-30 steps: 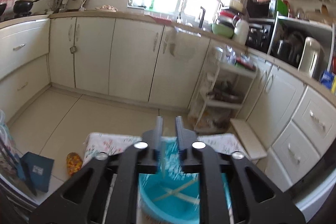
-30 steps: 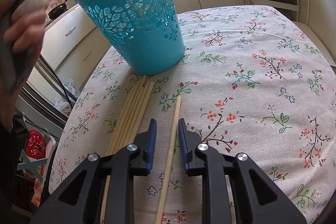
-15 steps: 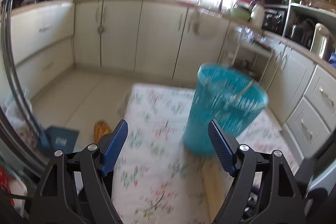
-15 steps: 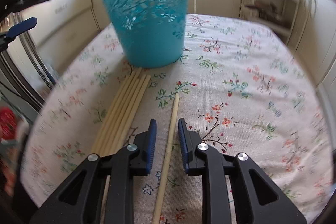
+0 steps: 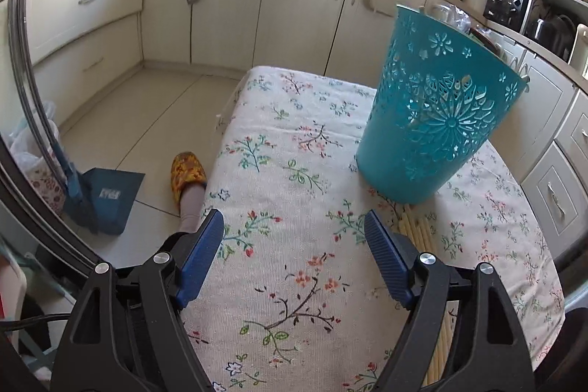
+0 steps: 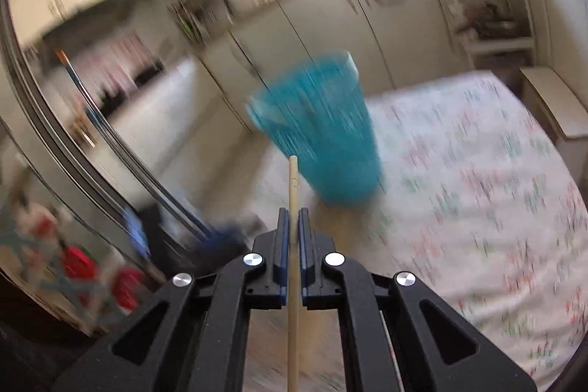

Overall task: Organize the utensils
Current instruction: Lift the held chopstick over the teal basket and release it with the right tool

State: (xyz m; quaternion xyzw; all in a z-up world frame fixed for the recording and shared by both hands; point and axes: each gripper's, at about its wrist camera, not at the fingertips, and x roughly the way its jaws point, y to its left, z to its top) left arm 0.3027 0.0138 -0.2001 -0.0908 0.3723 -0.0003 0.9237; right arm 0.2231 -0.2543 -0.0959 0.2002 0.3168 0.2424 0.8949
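**Two grippers, one chopstick pinched, the rest beside the basket**

Two hand-held grippers work over a table under a floral cloth (image 5: 294, 171). Nearest in the right wrist view, the right gripper (image 6: 293, 219) has its blue pads pressed together on a single pale wooden chopstick (image 6: 293, 186). The stick runs straight forward between the fingers, and its tip pokes out past them toward the blurred teal basket (image 6: 323, 135) ahead. Everything beyond the gripper in that view is smeared, so the table and cabinets read only as streaks.

Nearest in the left wrist view, the left gripper (image 5: 294, 237) stands wide apart above the cloth, with nothing between its blue pads (image 5: 200, 256). Just past its right finger lies a bundle of chopsticks (image 5: 415, 230), side by side on the cloth, their far ends reaching the foot of the teal basket (image 5: 437, 120). The basket stands upright on the right part of the table, its wall cut with flower-shaped holes, and pale stick ends show through the holes.

Off the table's left edge, a foot in a yellow patterned slipper (image 5: 187, 171) rests on the tiled floor, near a blue dustpan (image 5: 110, 197). Cream cabinets (image 5: 228, 6) line the far walls.
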